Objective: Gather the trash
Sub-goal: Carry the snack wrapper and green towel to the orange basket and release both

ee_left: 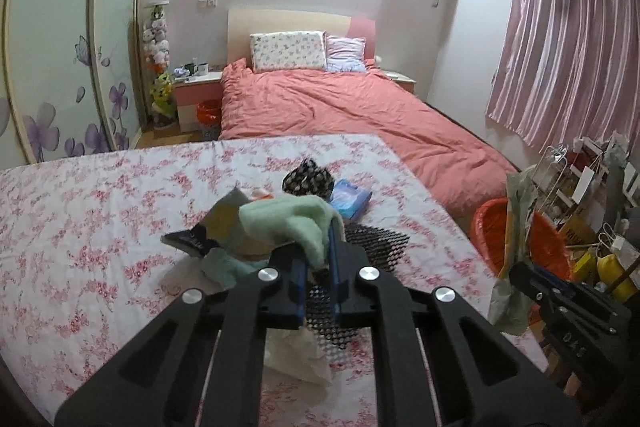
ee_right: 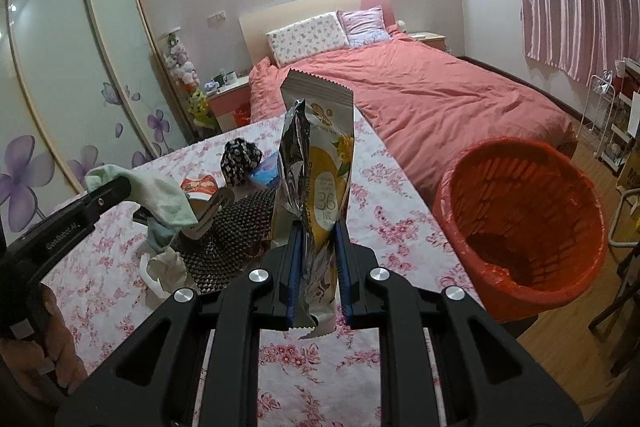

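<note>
My right gripper point(ee_right: 316, 247) pinches a foil wrapper point(ee_right: 316, 163) upright between its jaws, low on the wrapper, so most of it stands tall above the grip. The bin point(ee_right: 520, 227) sits on the floor to the right, off the table point(ee_right: 400, 239) edge. The risk I see: the wrapper is light and slick, so if I let go before I'm over the bin's mouth it could flutter down to the floor between table and bin, or catch on the rim liner.

My left gripper point(ee_left: 318, 255) is clamped on a green cloth point(ee_left: 292, 223) above the pile near the black mesh mat point(ee_left: 376, 239). The cloth drapes over other scraps; lifting could drag a neighbouring packet point(ee_left: 208, 227) or the tissue point(ee_left: 300, 355) off the near edge. The cloth may not be trash at all.
</note>
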{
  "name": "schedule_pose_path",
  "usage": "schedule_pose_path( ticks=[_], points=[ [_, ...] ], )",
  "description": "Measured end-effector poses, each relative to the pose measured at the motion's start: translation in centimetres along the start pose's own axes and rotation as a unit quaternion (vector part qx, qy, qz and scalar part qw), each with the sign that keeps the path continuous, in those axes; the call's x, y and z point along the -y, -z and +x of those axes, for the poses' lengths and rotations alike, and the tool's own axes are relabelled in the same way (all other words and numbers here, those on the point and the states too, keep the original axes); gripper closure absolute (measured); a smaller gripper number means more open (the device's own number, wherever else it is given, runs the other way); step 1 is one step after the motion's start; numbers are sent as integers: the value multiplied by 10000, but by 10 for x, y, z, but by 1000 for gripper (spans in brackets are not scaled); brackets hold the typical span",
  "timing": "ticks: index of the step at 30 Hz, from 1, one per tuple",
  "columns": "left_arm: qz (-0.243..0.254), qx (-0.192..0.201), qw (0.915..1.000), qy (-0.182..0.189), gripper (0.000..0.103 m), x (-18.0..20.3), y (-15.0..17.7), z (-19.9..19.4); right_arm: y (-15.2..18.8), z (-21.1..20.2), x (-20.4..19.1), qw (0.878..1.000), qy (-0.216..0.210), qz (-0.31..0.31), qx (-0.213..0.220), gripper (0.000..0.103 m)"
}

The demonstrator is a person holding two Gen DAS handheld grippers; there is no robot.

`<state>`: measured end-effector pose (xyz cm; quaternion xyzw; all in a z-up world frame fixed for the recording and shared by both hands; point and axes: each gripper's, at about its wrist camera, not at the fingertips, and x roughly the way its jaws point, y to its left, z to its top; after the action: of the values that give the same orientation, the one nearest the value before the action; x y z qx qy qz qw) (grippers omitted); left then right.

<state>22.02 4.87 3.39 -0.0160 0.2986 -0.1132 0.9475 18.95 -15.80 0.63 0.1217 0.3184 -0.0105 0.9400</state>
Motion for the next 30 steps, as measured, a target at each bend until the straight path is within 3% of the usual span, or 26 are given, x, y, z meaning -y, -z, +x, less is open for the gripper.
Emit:
schedule_pose_path(
  ticks=[16, 30],
  points=[
    [299, 324, 9979, 472, 93, 51, -22, -37, -16, -27, 20, 9993, 197, 38, 325, 87],
    [718, 100, 9852, 1553, 93, 152, -13, -4, -25, -24, 102, 9953, 723, 517, 382, 87]
  ],
)
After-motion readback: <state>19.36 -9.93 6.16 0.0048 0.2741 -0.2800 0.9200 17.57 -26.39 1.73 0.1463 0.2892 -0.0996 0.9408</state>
